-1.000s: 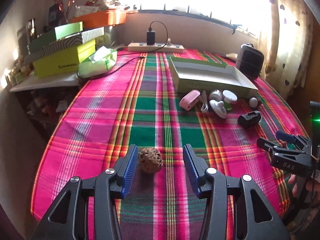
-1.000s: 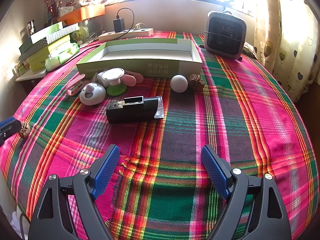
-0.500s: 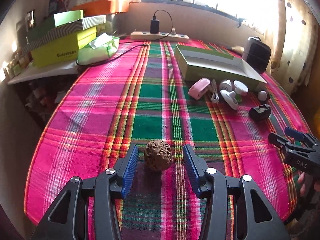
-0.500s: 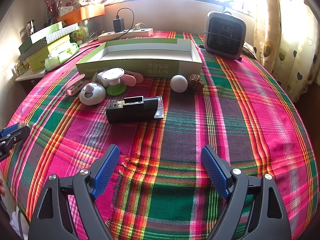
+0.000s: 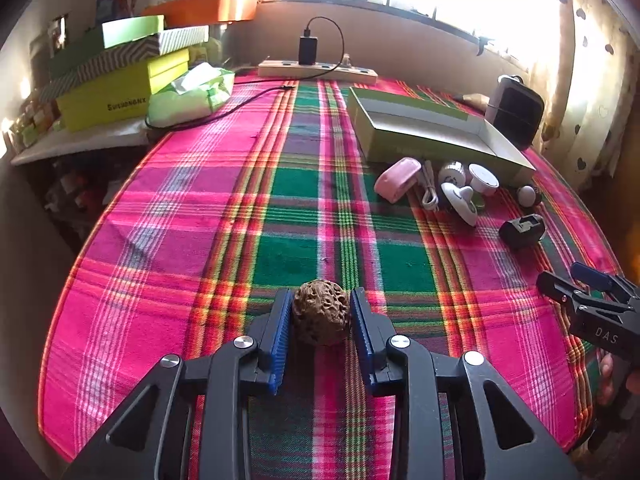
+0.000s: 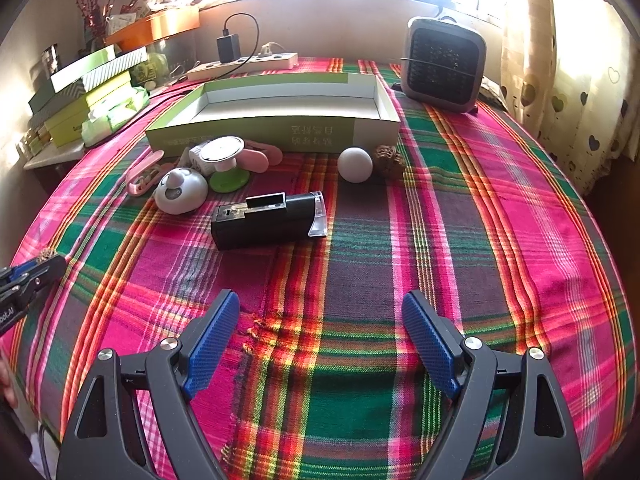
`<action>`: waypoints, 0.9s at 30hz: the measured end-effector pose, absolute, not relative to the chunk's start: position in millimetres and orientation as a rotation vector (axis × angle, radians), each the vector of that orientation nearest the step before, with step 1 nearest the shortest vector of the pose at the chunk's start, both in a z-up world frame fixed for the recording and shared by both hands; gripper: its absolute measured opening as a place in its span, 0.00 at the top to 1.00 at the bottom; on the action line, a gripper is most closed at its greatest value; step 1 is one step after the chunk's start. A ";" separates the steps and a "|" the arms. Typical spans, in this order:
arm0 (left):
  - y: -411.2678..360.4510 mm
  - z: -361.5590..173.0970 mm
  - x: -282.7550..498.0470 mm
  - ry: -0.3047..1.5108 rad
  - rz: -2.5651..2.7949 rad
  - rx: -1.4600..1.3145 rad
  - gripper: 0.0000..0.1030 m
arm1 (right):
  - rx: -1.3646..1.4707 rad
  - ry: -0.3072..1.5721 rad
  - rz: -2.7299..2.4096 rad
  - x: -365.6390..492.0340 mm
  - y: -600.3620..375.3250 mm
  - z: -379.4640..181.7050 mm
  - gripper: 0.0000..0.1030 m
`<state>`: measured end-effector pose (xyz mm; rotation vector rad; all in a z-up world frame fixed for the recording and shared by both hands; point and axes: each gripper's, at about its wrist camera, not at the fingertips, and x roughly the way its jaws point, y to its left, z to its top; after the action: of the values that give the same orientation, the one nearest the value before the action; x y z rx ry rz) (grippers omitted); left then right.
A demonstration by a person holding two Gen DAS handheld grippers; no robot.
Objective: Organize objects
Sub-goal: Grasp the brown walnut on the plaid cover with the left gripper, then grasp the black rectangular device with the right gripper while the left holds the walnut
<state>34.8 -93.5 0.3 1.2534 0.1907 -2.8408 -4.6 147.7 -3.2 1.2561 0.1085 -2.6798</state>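
So the left gripper is closing on a walnut sitting near the table's front edge; pads look touching. It's likely light, hard and bumpy, so squeezing its widest middle makes sense. Right gripper hangs open, empty.

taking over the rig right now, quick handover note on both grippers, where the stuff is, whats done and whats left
Left gripper: jaws closing around the walnut, which sits between the blue pads near the front edge of the plaid tablecloth.
Right gripper: open, empty, above bare cloth.
Things: the open green box looks empty. In front of it lie pink and white gadgets, a white ball, a second walnut and a black case.
Done: nothing boxed yet.
Left: probably lift this walnut to the box, then the rest.
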 end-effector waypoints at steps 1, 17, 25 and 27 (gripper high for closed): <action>-92.2 0.3 32.9 0.191 -2.845 1.254 0.73 | 1.251 0.087 -2.672 -5.2 147.2 -2.4 0.19; -66.5 2.5 -12.6 0.110 -2.939 1.303 0.73 | 1.249 -0.074 -2.737 -35.3 113.9 10.4 0.24; -66.5 4.2 -27.2 0.115 -2.971 1.355 0.73 | 1.265 -0.047 -2.720 -49.8 108.0 5.4 0.33; -66.9 4.3 -29.5 0.118 -2.979 1.363 0.73 | 1.274 -0.023 -2.713 -51.8 106.9 4.6 0.34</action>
<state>-29.5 -66.9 4.3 1.3634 0.1177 -2.9786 -51.8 106.9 4.6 1.2739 -0.0233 -2.7130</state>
